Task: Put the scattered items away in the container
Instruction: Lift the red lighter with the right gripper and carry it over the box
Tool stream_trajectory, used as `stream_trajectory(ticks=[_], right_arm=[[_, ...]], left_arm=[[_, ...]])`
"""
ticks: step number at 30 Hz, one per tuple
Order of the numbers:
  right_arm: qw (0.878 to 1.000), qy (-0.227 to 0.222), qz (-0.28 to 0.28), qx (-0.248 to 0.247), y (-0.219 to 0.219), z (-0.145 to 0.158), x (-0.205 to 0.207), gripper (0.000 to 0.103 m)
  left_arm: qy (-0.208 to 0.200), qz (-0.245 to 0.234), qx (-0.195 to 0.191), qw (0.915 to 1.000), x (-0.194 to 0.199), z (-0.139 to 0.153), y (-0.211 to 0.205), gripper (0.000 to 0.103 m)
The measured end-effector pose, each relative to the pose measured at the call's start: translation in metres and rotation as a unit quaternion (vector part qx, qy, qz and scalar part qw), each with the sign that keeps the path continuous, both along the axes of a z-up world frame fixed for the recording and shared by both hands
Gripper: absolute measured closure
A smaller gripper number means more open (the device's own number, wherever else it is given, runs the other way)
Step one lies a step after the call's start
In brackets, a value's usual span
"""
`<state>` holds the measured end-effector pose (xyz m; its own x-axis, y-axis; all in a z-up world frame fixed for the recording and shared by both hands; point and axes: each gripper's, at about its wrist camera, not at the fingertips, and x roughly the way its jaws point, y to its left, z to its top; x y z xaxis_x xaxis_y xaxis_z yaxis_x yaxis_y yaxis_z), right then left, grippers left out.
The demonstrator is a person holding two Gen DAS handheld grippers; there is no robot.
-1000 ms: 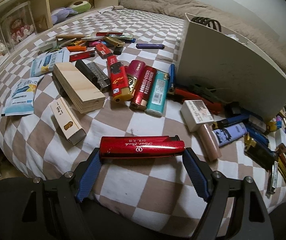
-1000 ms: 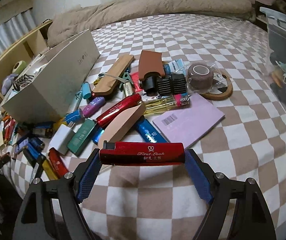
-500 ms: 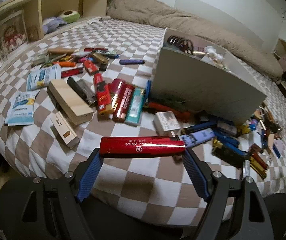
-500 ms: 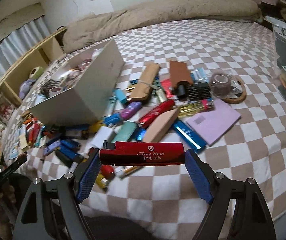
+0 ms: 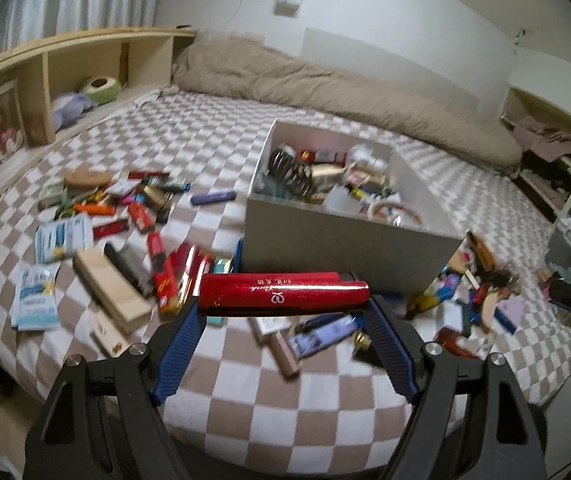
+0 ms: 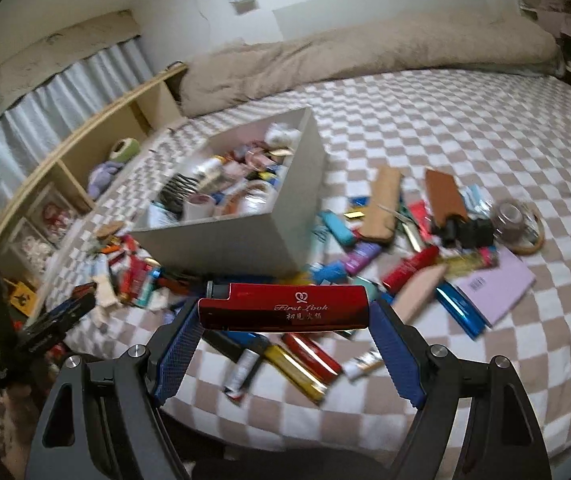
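Two red lighters held crosswise, one per gripper, above the cluttered bed.

L gripper (image 5: 283, 298): a red lighter (image 5: 283, 294) is clamped end to end betw. the blue fingers (image 5: 177, 344), spread wide to its full length. R gripper (image 6: 283, 308): a second red lighter (image 6: 283, 307), marked "First Look", is gripped the same way, fingers (image 6: 175, 350) wide apart. The white box (image 5: 345, 236), already part-filled w/ small items, is seen just beyond both lighters, on the checkered bed (image 5: 285, 396). Scattered lighters, packets & a wooden block (image 5: 111, 288) are left lying around the box on either side; a purple booklet (image 6: 493, 286) is seen to the R.
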<state>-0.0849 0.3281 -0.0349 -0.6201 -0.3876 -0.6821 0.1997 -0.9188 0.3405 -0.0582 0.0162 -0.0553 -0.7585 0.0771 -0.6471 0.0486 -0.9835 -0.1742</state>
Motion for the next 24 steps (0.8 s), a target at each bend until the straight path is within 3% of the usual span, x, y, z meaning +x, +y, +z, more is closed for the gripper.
stream_trajectory(ticks=[14,24], right_arm=[[0.998,0.019,0.014,-0.049,-0.041,0.029,-0.039,0.020],[0.999,0.015,0.012,-0.045,-0.062,0.039,-0.089,0.020]], left_arm=[[0.052,-0.043,0.005,0.9977,-0.044,0.044,0.008,0.022],[0.068,-0.049,0.016,0.9963,-0.077,0.057,0.001,0.022]])
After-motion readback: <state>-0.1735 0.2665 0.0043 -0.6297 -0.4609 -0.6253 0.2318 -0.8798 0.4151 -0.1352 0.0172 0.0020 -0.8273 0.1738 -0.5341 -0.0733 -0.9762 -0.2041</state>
